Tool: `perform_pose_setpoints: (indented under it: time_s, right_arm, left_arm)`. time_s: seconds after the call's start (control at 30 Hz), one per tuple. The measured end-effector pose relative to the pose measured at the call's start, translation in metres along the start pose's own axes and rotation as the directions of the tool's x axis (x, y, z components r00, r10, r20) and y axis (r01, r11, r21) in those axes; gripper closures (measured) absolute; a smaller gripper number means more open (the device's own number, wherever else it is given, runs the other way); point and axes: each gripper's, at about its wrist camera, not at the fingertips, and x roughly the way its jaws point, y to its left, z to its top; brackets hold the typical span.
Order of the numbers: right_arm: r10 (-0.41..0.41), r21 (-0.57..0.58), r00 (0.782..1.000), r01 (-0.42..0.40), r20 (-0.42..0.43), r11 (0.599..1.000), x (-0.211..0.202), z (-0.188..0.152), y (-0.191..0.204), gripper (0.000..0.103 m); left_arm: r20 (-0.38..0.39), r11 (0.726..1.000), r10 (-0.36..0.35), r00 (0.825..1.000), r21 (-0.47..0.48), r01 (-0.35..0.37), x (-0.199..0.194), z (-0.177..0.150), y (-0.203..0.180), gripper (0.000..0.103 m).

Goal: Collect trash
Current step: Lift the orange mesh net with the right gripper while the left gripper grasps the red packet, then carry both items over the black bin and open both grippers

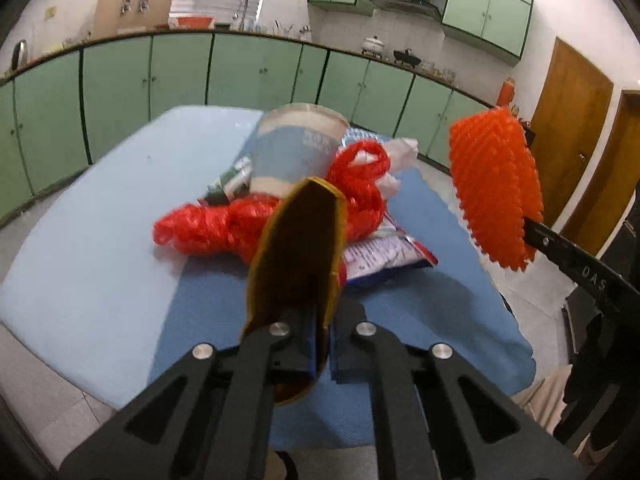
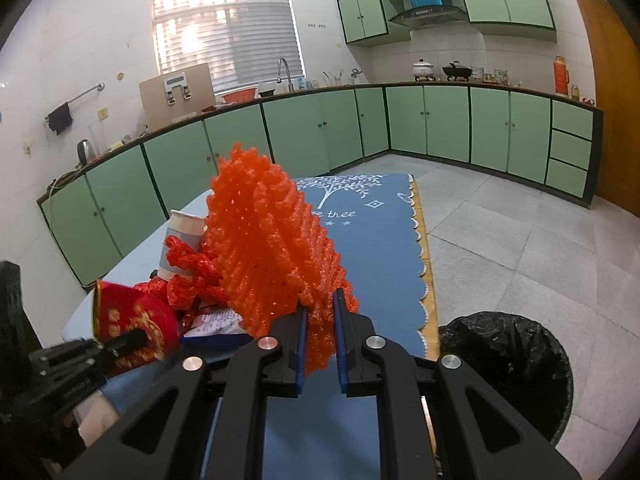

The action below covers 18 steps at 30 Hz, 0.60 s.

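My left gripper [image 1: 322, 332] is shut on the wall of a red paper cup [image 1: 298, 248] with a gold rim, whose dark inside faces the left wrist camera. From the right wrist view the same red paper cup [image 2: 136, 320] hangs over the table's left side. My right gripper [image 2: 320, 320] is shut on an orange foam net [image 2: 268, 248], held up above the table; the orange foam net [image 1: 492, 188] shows at right in the left view. Behind the cup lies a trash pile: a red mesh bag [image 1: 224, 224], a white-and-blue paper cup [image 1: 296, 148], a snack wrapper [image 1: 384, 252] and white crumpled plastic [image 1: 400, 152].
The pile rests on a table under a blue cloth [image 1: 100, 260]. A bin lined with a black bag [image 2: 508, 368] stands on the tiled floor by the table's right edge. Green cabinets and a counter run along the walls; a wooden door [image 1: 568, 140] is at right.
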Motion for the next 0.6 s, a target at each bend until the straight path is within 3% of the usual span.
perform_pose_setpoints:
  time_s: [0.13, 0.23, 0.43, 0.6]
  right_arm:
    - [-0.019, -0.003, 1.000, 0.019, 0.007, 1.000, -0.006, -0.002, -0.006, 0.091]
    - [-0.043, 0.024, 0.999, 0.043, 0.007, 0.999, -0.013, -0.003, -0.018, 0.091]
    - [-0.140, 0.117, 0.990, 0.138, 0.009, 0.983, -0.032, -0.006, -0.068, 0.091]
    - [-0.283, 0.168, 0.959, 0.279, 0.003, 0.945, -0.052, -0.014, -0.121, 0.091]
  left_arm:
    - [0.064, 1.000, 0.008, 0.998, 0.022, -0.009, -0.015, 0.008, -0.010, 0.100]
    - [0.093, 0.999, -0.026, 0.995, 0.042, 0.022, -0.023, 0.017, -0.025, 0.100]
    - [0.109, 0.979, -0.176, 0.978, 0.120, 0.163, -0.013, 0.033, -0.085, 0.100]
    - [0.072, 0.935, -0.323, 0.944, 0.179, 0.306, 0.025, 0.035, -0.158, 0.100]
